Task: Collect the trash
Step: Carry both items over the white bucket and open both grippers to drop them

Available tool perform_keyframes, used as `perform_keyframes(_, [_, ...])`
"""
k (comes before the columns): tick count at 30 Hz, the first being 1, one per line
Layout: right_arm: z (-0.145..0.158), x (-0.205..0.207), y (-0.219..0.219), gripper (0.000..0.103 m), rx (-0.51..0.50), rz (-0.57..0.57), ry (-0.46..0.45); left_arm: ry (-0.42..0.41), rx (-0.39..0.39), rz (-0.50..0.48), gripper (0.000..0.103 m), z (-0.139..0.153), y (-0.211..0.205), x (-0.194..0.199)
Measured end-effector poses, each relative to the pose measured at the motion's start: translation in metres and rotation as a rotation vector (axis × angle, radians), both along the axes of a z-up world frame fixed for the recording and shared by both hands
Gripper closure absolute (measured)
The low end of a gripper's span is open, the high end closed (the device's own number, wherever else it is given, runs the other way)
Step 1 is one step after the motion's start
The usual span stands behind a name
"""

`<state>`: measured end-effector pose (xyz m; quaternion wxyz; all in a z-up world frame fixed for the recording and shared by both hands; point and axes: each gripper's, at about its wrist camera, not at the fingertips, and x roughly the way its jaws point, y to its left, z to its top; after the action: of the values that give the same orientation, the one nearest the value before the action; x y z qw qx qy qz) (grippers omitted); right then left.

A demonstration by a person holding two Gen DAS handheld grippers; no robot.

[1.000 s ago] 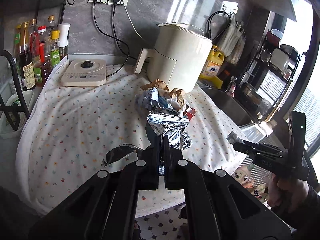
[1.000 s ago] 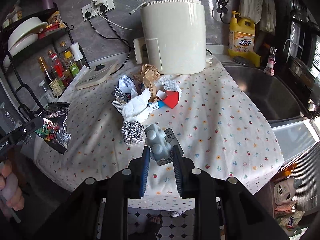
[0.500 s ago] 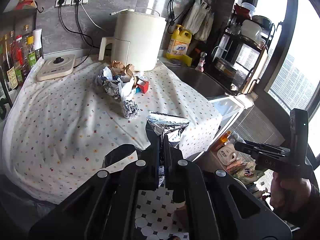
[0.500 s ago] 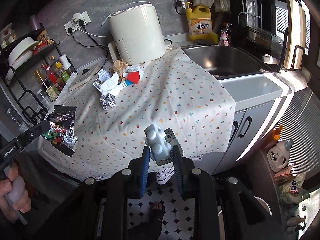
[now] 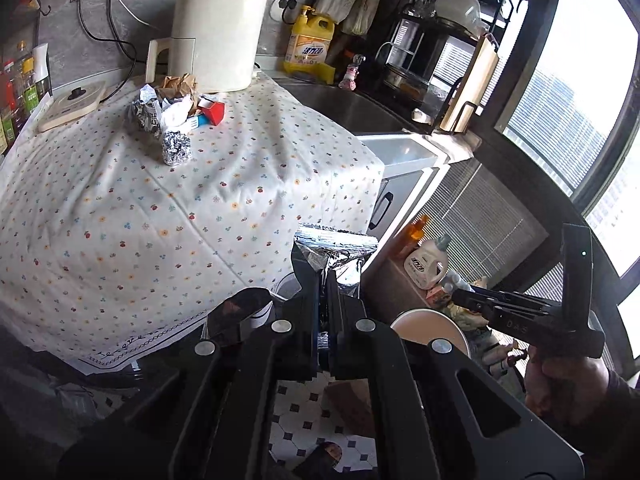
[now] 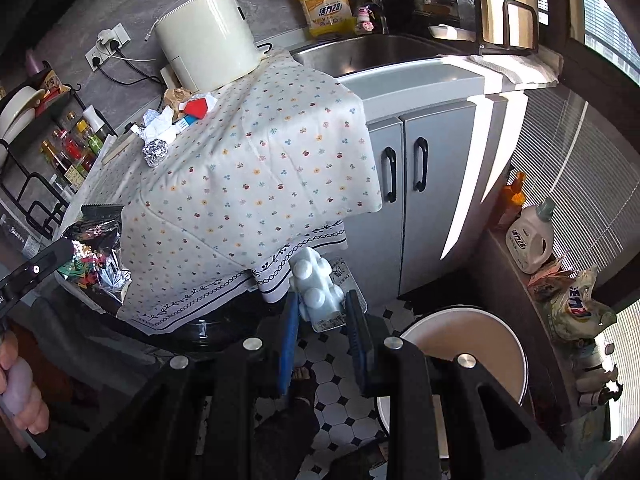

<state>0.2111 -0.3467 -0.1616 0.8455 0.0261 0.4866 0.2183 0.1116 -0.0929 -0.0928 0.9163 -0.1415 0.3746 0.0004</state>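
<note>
Foil wrapper (image 5: 334,250) (crinkled), blister pack (image 6: 318,290)

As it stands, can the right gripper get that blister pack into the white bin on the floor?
Probably yes. The right gripper holds the blister pack out past the table edge, and the white bin stands open on the floor just to its right, nothing visible between them.

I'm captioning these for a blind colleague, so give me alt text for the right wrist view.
The right hand-held gripper is shut on a pale blue-white plastic blister pack above a checkered tile floor, beside a round white waste bin. Behind it, a floral white tablecloth carries a crumpled foil ball and a pile of paper scraps.
</note>
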Motion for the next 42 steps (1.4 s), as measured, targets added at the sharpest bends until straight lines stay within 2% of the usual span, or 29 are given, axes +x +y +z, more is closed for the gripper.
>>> perform_keyframes(8, [-0.020, -0.026, -0.093, 0.078, -0.047, -0.160, 0.045, 0.028, -0.016, -0.199, 0.099, -0.018, -0.079, 0.028])
perform_keyframes(11, [-0.024, -0.035, -0.113, 0.074, -0.044, -0.194, 0.057, 0.039, -0.024, -0.272, 0.099, -0.023, -0.106, 0.038])
perform_keyframes(13, [-0.021, -0.039, -0.122, 0.036, -0.025, -0.229, 0.031, 0.049, -0.032, -0.314, 0.099, -0.028, -0.123, 0.045])
perform_keyframes(14, [-0.017, -0.042, -0.127, 0.033, -0.027, -0.249, 0.007, 0.056, -0.036, -0.330, 0.099, -0.030, -0.130, 0.048])
perform_keyframes(26, [-0.017, -0.070, -0.206, 0.031, -0.057, -0.492, 0.029, 0.115, -0.053, -0.508, 0.099, -0.058, -0.193, 0.083])
perform_keyframes(37, [-0.015, -0.096, -0.234, 0.028, -0.068, -0.636, 0.042, 0.215, -0.055, -0.659, 0.098, -0.100, -0.246, 0.117])
perform_keyframes(39, [-0.015, -0.099, -0.238, 0.028, -0.070, -0.657, 0.044, 0.233, -0.088, -0.682, 0.085, -0.104, -0.251, 0.121])
perform_keyframes(41, [-0.014, -0.102, -0.241, 0.026, -0.068, -0.674, 0.045, 0.215, -0.085, -0.675, 0.053, -0.103, -0.252, 0.122])
perform_keyframes(42, [-0.014, -0.102, -0.241, 0.026, -0.068, -0.678, 0.045, 0.206, -0.093, -0.670, 0.050, -0.102, -0.251, 0.122])
